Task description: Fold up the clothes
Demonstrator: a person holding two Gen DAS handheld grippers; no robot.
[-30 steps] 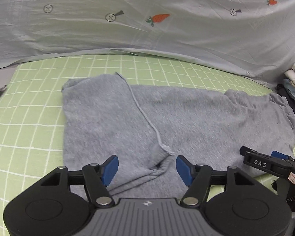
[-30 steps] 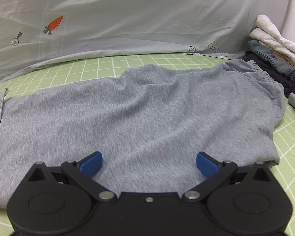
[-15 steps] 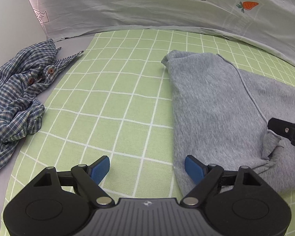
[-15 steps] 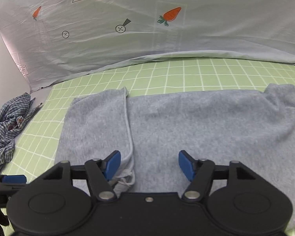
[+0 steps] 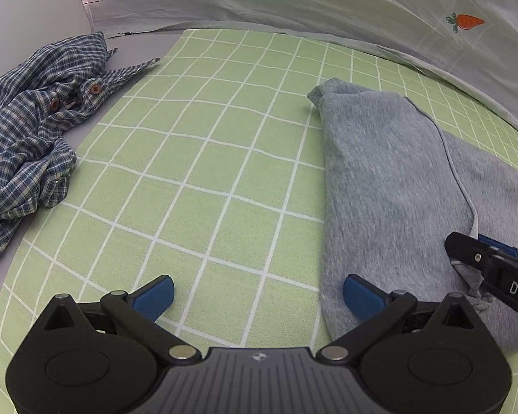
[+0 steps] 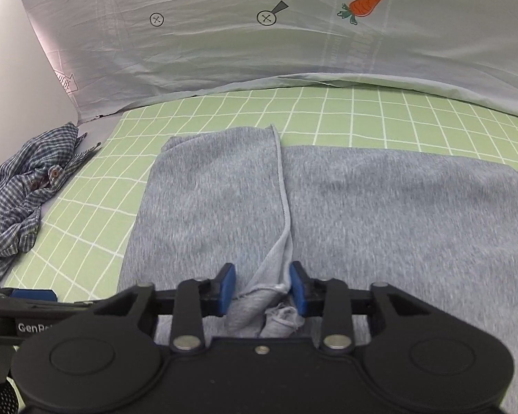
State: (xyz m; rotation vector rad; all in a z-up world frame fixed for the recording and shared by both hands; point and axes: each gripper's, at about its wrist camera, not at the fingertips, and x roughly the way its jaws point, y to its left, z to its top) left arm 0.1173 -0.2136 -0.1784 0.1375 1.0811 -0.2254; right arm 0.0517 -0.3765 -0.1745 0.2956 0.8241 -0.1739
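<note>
On the green checked sheet (image 5: 203, 186), only the right wrist view shows the right gripper (image 6: 263, 288) closing onto the grey garment (image 6: 380, 214); left gripper (image 5: 259, 298) spread wide.

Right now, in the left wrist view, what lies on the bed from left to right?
Plaid shirt → bare green checked sheet → grey garment → right tongs at the right edge.

Green checked cover (image 5: 224, 158), carrot-print grey sheet (image 6: 259, 41) behind, pale wall (image 6: 13, 51)
</note>
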